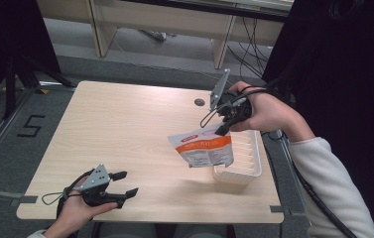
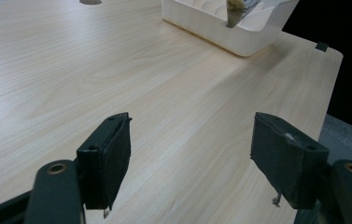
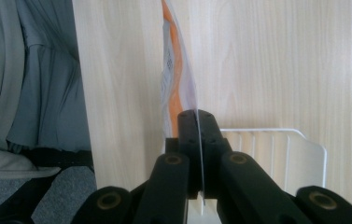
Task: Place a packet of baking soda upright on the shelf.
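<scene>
An orange and white pouch (image 1: 203, 145) hangs in the air over the near-right part of the table, its lower end above the white tray (image 1: 254, 166). My right gripper (image 1: 223, 130) is shut on the pouch's top corner. In the right gripper view the two jaws meet on the pouch's thin edge (image 3: 183, 88), with the tray (image 3: 311, 154) below. My left gripper (image 1: 127, 183) rests near the table's front left edge, open and with nothing between its fingers. In the left gripper view its gripper (image 2: 190, 158) points across bare wood toward the tray (image 2: 225, 32).
The wooden table (image 1: 125, 129) has a round cable hole (image 1: 199, 102) near its far edge. The ribbed tray sits at the right edge. Beyond the table stand desk legs and cables on a grey floor. A person's sleeve (image 1: 333, 193) comes in at the right.
</scene>
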Action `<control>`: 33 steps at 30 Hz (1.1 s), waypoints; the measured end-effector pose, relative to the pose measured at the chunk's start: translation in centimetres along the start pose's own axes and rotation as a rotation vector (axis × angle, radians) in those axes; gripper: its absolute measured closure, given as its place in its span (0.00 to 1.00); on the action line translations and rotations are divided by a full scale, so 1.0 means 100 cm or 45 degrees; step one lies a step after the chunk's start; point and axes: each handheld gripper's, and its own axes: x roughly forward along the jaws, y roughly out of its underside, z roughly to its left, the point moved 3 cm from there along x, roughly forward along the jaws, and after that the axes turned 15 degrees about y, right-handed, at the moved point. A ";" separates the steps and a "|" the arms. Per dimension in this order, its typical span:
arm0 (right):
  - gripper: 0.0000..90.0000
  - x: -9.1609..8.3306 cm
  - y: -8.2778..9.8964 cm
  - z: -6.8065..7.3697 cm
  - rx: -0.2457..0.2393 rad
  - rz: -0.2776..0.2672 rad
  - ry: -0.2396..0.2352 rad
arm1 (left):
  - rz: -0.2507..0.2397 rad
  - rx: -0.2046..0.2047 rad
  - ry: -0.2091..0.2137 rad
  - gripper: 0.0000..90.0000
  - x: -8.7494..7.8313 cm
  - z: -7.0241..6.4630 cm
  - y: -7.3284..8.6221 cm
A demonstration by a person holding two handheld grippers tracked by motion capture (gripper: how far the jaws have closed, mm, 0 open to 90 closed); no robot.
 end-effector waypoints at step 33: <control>1.00 -0.005 0.027 -0.020 0.074 0.071 0.044 | 0.000 -0.007 -0.008 0.31 0.000 0.001 0.000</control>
